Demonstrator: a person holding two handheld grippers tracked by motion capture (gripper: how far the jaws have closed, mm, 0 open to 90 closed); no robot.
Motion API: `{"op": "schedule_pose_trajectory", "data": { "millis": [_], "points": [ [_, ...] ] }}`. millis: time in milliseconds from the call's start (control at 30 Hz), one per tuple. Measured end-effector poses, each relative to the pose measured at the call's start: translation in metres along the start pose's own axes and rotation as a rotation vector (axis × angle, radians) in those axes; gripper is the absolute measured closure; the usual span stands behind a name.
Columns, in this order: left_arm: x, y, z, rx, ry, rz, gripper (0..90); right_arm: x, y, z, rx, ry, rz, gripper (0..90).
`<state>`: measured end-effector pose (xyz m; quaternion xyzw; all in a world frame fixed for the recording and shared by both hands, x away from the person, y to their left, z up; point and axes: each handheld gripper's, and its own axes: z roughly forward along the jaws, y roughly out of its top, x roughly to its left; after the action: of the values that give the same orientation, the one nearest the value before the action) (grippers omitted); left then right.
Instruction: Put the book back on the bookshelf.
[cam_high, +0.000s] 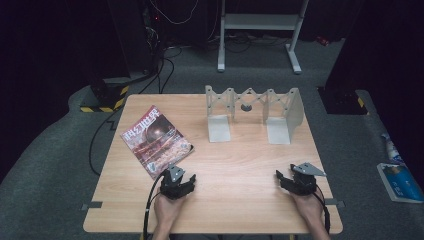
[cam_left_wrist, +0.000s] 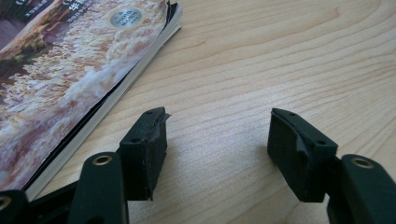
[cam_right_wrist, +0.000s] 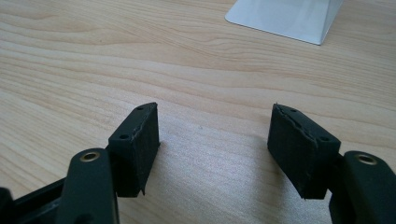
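Note:
A magazine (cam_high: 156, 139) with a reddish cover lies on the left half of the wooden table (cam_high: 235, 165). Its lower corner and page edges (cam_left_wrist: 93, 88) lie just left of my left gripper (cam_left_wrist: 217, 140), whose jaws stand open over bare wood with nothing between them. In the high view the left gripper (cam_high: 185, 178) rests near the table's front, just below the magazine. My right gripper (cam_high: 284, 178) sits at the front right, also open and empty (cam_right_wrist: 215, 135), low over the tabletop. A grey metal bookend rack (cam_high: 252, 112) stands at the back centre, its base plate (cam_right_wrist: 285, 18) ahead of the right gripper.
The person's two hands come in over the table's front edge. Beyond the table stand a dark cabinet with yellow-black tape (cam_high: 107, 97), cables, and a white stand frame (cam_high: 260, 30). A blue-white packet (cam_high: 400, 181) lies on the floor at the right.

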<state>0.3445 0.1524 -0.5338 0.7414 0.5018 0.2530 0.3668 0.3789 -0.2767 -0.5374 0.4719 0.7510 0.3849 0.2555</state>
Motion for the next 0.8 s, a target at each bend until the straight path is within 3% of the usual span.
{"op": "schedule_pose_trajectory", "data": {
  "millis": [533, 800],
  "points": [
    [0.0003, 0.0001, 0.0003, -0.001, 0.0, -0.001, 36.6, 0.0012, -0.0004, -0.0001, -0.002, 0.011, -0.005, 34.0],
    [0.0025, 0.0004, -0.0013, 0.001, -0.018, -0.027, 36.9, 0.0013, -0.0004, 0.0, -0.003, 0.016, -0.01, 33.9]
  ]
}}
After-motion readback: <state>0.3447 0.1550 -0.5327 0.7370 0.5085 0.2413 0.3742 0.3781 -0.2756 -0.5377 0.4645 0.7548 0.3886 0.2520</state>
